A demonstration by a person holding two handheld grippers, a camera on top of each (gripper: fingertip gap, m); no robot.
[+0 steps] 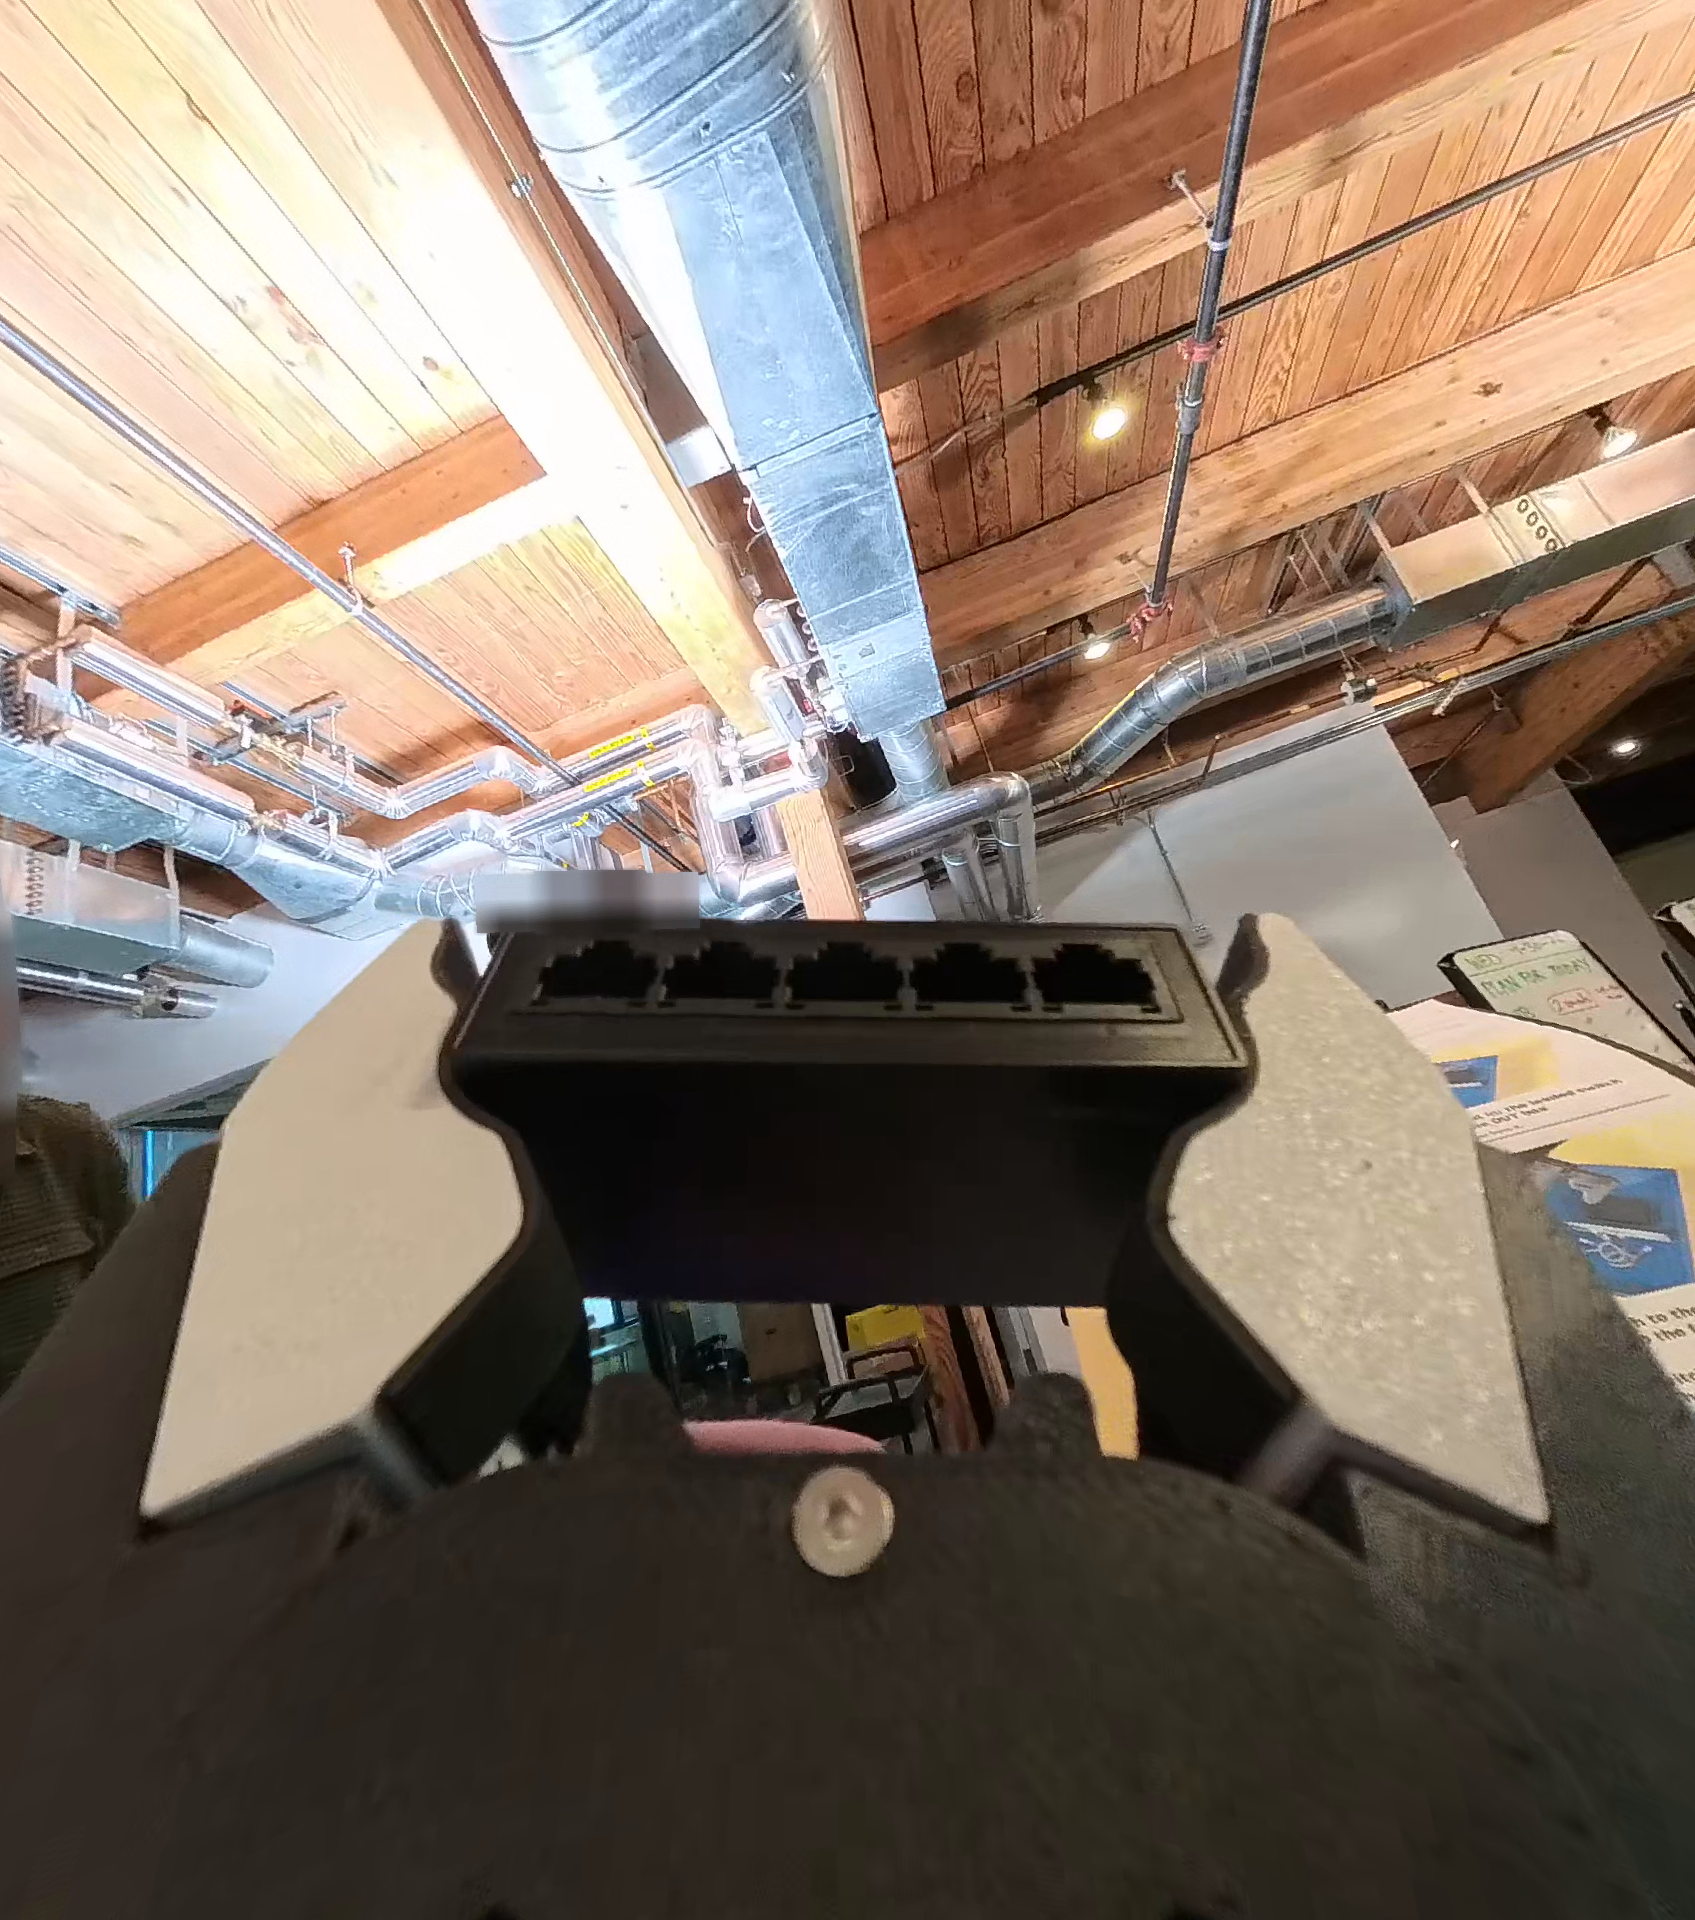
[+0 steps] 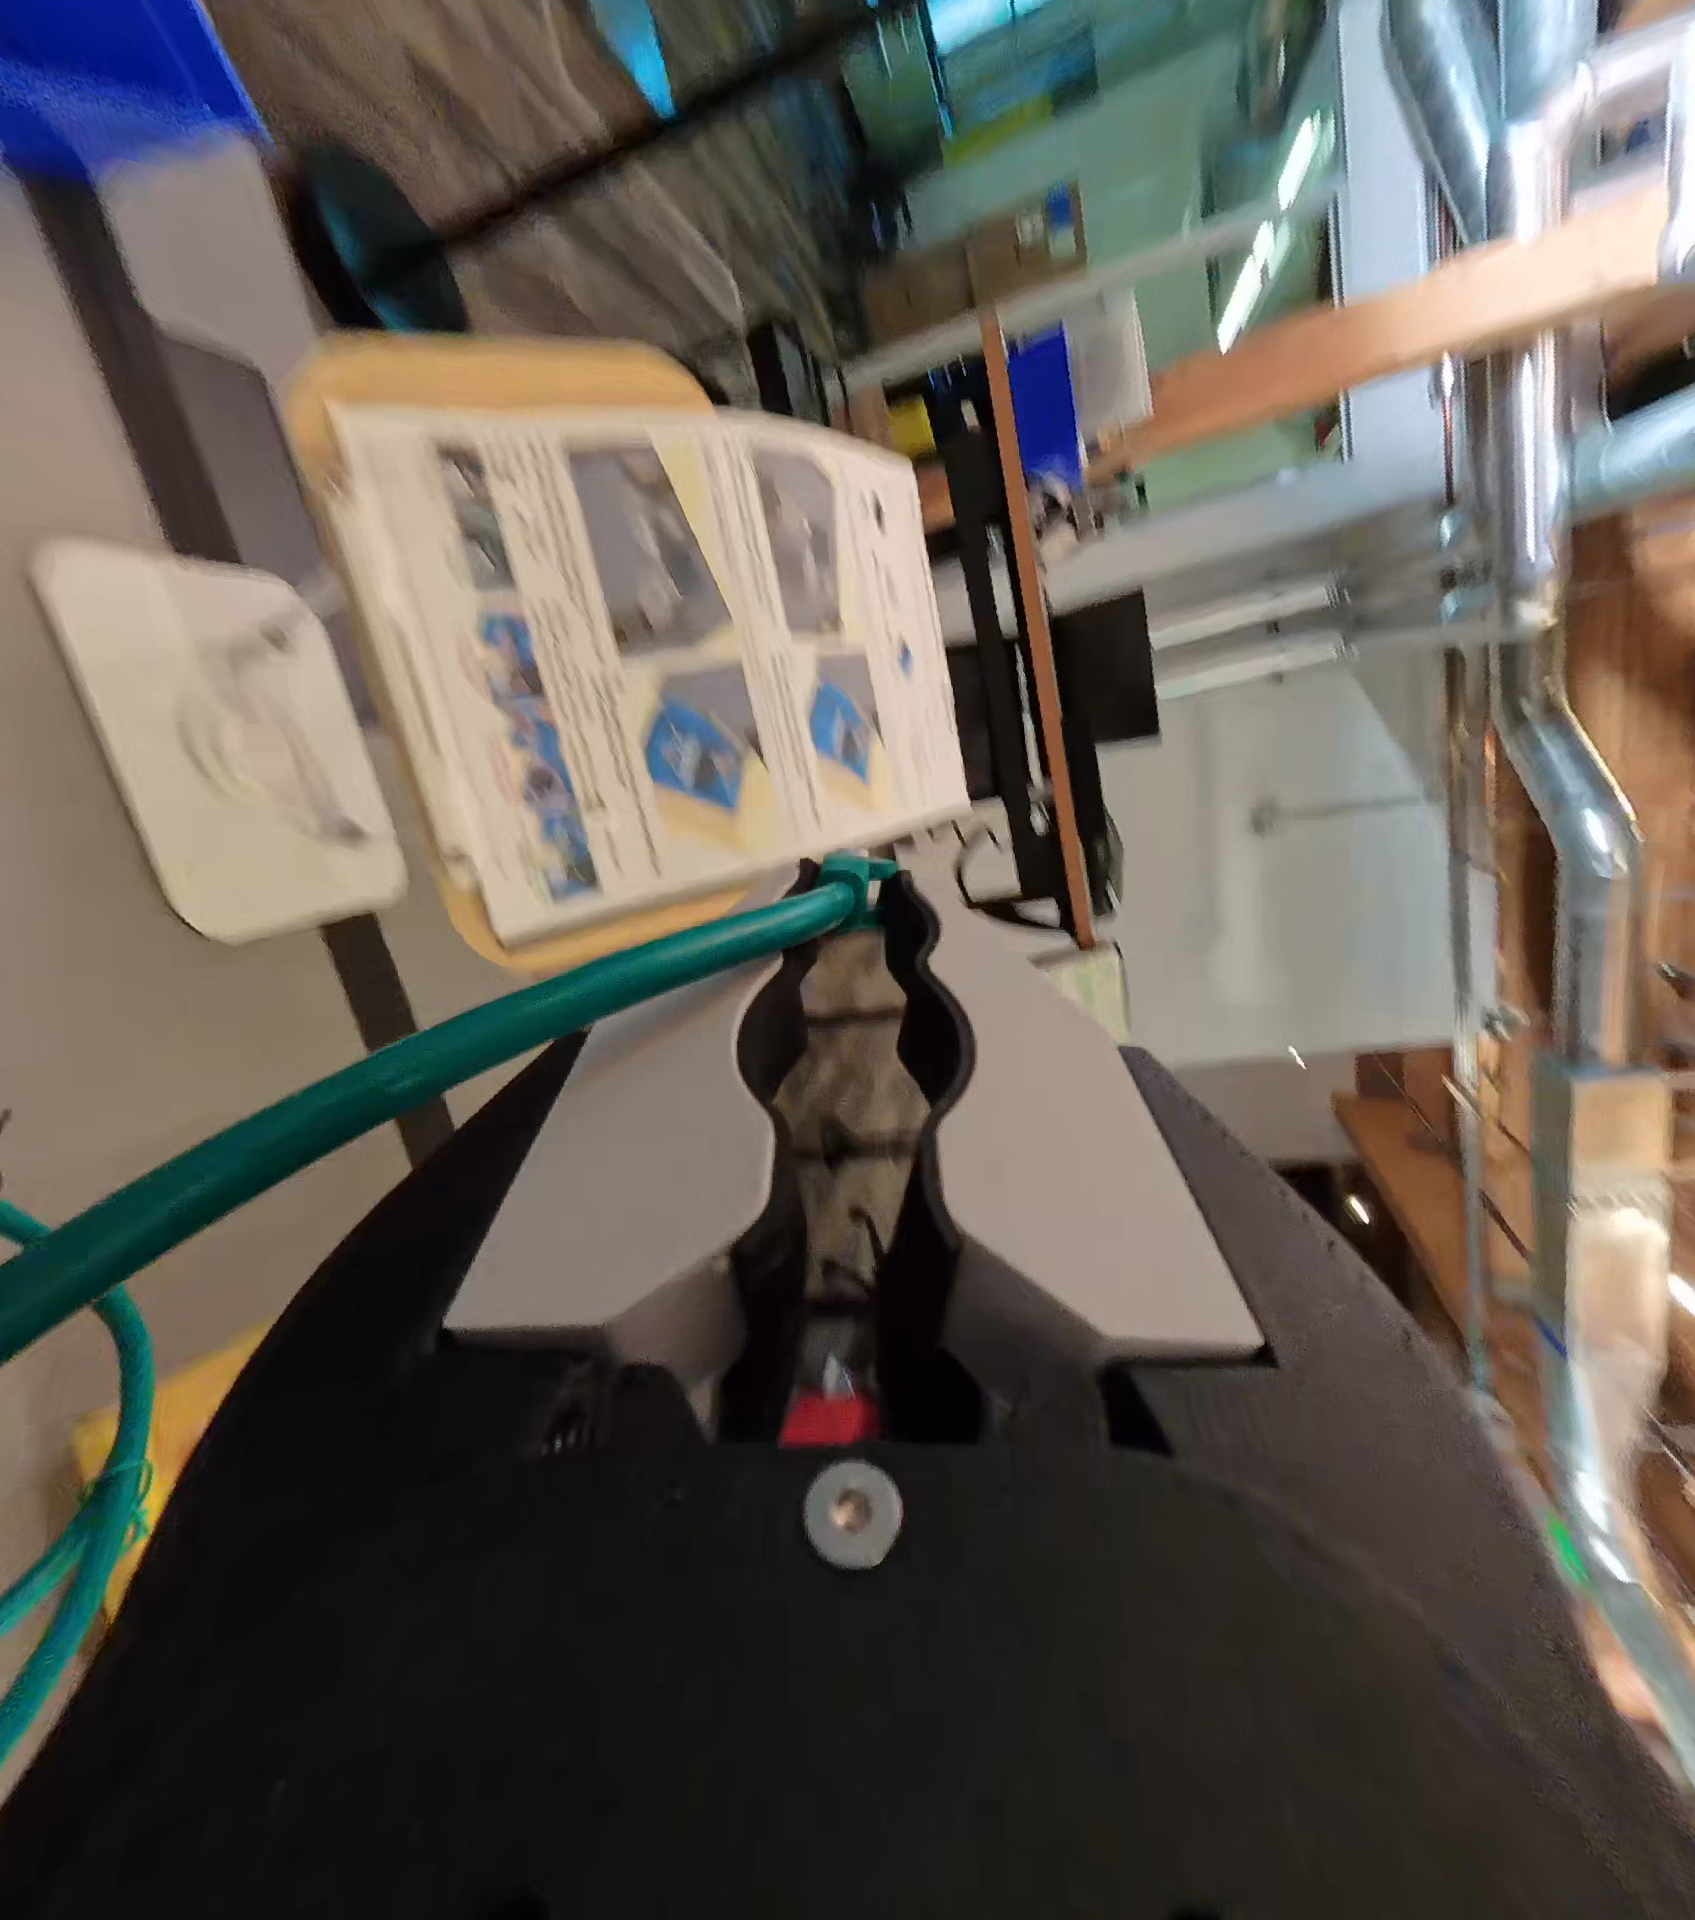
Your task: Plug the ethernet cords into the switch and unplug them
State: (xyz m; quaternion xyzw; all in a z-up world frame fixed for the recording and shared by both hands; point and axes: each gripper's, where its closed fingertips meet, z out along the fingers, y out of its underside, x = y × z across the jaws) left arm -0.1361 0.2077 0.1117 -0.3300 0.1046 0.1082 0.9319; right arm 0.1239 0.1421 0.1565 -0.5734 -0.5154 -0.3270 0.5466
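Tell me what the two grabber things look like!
Both match. The left gripper and right gripper each have a chunky, rough black body, one silver screw in the middle, and two flat pale grey fingers lined with wavy black pads.

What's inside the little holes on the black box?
All five ports of the switch look dark and empty; no cord is plugged in. Their insides are too dark to see. The left gripper holds it.

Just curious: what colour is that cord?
Green ethernet cord, clearest in the right wrist view.
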